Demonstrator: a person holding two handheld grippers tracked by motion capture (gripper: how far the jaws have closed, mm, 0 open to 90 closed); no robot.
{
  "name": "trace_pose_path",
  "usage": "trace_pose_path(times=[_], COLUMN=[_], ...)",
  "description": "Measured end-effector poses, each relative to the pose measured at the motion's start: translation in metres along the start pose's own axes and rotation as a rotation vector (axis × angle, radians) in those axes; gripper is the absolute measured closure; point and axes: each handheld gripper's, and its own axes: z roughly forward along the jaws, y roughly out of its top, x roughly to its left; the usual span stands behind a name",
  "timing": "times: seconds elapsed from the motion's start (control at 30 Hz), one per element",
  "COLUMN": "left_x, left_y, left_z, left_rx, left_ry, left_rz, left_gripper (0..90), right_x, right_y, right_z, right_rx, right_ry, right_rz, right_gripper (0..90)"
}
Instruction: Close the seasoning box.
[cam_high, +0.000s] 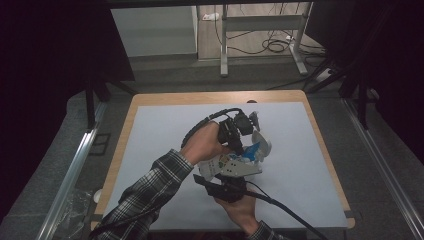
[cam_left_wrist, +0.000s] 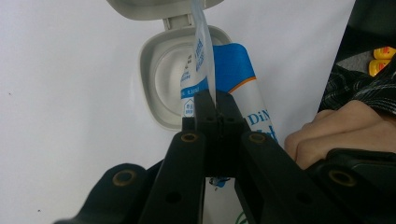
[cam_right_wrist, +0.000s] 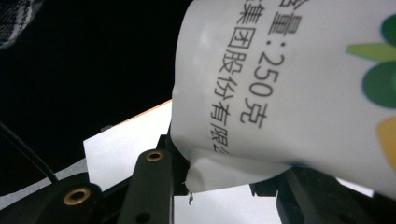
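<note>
White paper-like sheeting covered the wooden table (cam_high: 150, 99), and everything was happening around the middle of it. Biggest item in play was a soft white plastic pouch (cam_high: 230, 166) with green and blue print, held up off the sheet between both tools. The right gripper (cam_high: 223, 188) was clamped on the pouch's lower edge; in the right gripper view you could see the bag's crimped corner (cam_right_wrist: 205, 175) pinched down by its jaws. The left gripper (cam_left_wrist: 215, 109) was clenched on a thin strip of the pouch's top film (cam_left_wrist: 201, 51), right beside a pale grey flip-top cap (cam_left_wrist: 161, 79) that was standing open.

My guess is this was a peel or tear-open step. To do it well I'd keep the right clamp steady as an anchor and pull the strip slowly in line with the seam, so the film doesn't rip sideways or slip out.

Only the left gripper view gave the open cap and strip clearly; the high view just showed a jumble under the hands (cam_high: 206, 142).
</note>
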Motion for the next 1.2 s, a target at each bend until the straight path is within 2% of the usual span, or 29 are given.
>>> trace_pose_path(times=[0.5,1.2], left_x=[0.001,0.001], left_y=[-0.002,-0.005], left_z=[0.0,0.0], left_rx=[-0.013,-0.032], left_ry=[0.002,-0.009], left_rz=[-0.012,-0.008], left_gripper=[90.0,90.0], right_x=[0.003,0.004], right_y=[-0.007,-0.017], right_z=[0.003,0.005], right_rx=[0.009,0.029], right_ry=[-0.026,-0.054], right_rz=[-0.023,-0.049], right_gripper=[66.4,66.3])
